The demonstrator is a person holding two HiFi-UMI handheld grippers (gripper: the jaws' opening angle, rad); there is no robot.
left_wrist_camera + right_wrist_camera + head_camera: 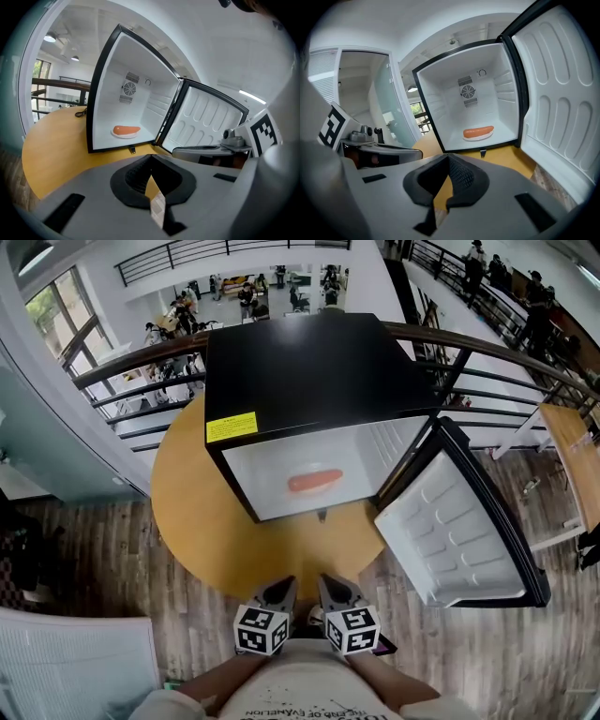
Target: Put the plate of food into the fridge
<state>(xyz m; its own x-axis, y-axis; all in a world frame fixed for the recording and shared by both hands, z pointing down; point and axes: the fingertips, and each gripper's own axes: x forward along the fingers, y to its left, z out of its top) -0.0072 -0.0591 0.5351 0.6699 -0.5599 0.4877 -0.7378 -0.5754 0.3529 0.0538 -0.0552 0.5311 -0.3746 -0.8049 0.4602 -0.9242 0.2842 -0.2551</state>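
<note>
1. Nearest the camera, the left gripper [278, 591] and right gripper [336, 590] hung side by side over the near edge of the round table [187, 512]. Each had its jaws pressed together on nothing.
2. The plate of food [314, 483], with a single sausage [478, 131] on it, lay on the floor inside the fridge [309, 362], well apart from both grippers.
3. The door [459, 531] stood wide open to the right, past the table's rim.
4. The placing looked done, and probably only shutting the door remained.
5. Closed jaws could skid along the door's smooth moulded liner. Too hard a swing might shove the fridge across the table and slide the plate.
</note>
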